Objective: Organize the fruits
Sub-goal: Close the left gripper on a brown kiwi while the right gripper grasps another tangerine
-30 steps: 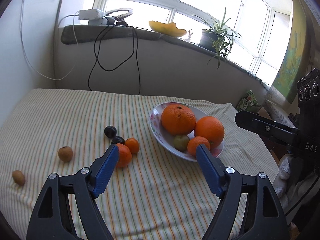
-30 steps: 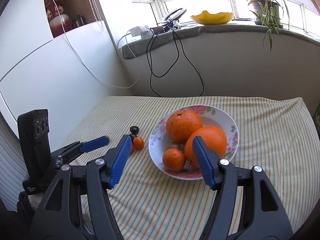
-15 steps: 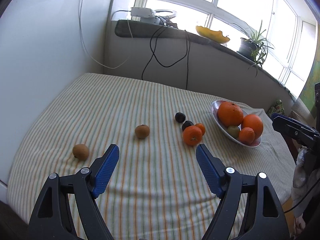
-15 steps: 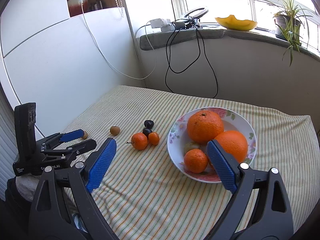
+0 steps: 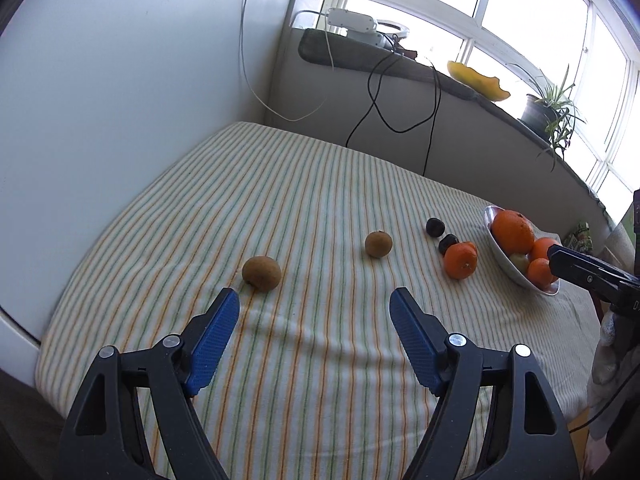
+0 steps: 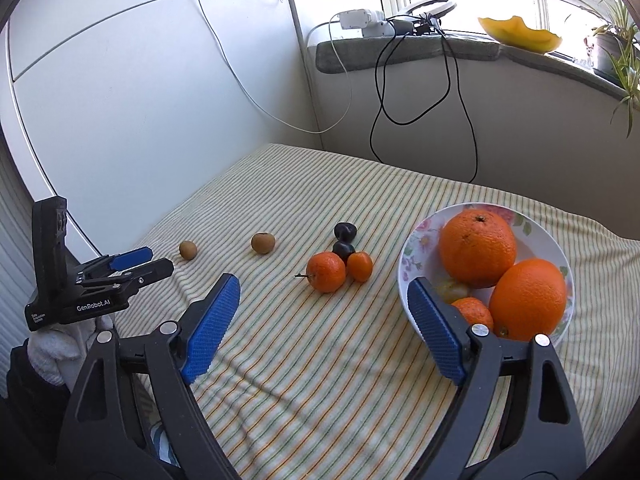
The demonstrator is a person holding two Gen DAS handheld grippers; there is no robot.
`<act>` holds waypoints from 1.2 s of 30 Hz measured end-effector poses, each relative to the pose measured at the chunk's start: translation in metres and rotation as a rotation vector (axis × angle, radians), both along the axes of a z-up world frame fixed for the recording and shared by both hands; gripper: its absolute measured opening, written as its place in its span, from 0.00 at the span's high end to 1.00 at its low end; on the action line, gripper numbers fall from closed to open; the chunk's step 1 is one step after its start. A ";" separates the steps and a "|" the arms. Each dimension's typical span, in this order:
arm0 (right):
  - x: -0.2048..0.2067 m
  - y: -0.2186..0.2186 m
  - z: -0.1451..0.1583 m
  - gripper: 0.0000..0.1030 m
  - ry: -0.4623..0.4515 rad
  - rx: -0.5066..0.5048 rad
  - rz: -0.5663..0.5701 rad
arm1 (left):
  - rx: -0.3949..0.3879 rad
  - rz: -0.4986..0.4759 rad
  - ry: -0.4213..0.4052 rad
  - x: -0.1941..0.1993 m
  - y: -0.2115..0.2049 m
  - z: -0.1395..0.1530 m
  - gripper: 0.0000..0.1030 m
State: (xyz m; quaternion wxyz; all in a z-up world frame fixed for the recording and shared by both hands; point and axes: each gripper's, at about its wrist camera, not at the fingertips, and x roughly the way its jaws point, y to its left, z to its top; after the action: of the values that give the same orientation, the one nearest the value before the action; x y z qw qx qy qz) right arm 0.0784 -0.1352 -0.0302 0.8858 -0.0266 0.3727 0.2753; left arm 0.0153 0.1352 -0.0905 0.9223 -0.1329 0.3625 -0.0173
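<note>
Both grippers were spread wide with nothing between their blue pads. The left gripper [image 5: 315,300] hung over the striped cloth [image 5: 320,360] near its left front edge, its left fingertip just short of a brown kiwi [image 5: 261,273]; a second brown fruit [image 5: 378,244] lay further right, apart from the first. Beyond that sat a tight cluster: two dark plums [image 5: 435,226], one behind the other, and a mandarin [image 5: 460,260] touching the nearer plum. In the right wrist view a smaller mandarin [image 6: 359,266] showed pressed against the bigger one [image 6: 325,271], which carried a short stem. The right gripper [image 6: 324,284] hovered in front of this cluster, its right finger overlapping the near rim of the flowered bowl [image 6: 412,240]. The bowl held two large oranges [image 6: 477,247], a small mandarin and a pale greenish fruit [image 6: 454,290], partly hidden behind the finger. The bowl stood near the right side of the cloth, well apart from the two brown fruits. On the sill [image 6: 408,50] behind lay a power strip [image 6: 362,20] with hanging cables.
</note>
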 end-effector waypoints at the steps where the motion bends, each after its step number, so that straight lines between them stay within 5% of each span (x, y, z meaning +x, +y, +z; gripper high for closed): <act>1: 0.002 0.003 -0.003 0.26 0.012 -0.002 0.003 | -0.004 0.002 0.002 0.000 0.001 -0.001 0.27; 17: 0.035 0.036 -0.049 0.45 0.137 -0.050 -0.065 | -0.007 0.021 0.026 0.023 0.019 -0.016 0.42; 36: 0.060 0.049 -0.067 0.49 0.194 -0.055 -0.103 | 0.015 0.001 0.057 0.038 0.018 -0.024 0.47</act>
State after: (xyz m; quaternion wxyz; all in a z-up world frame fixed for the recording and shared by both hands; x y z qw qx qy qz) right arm 0.1385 -0.0866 -0.0977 0.8575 -0.0050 0.4651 0.2200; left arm 0.0534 0.1534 -0.1150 0.9125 -0.1268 0.3888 -0.0103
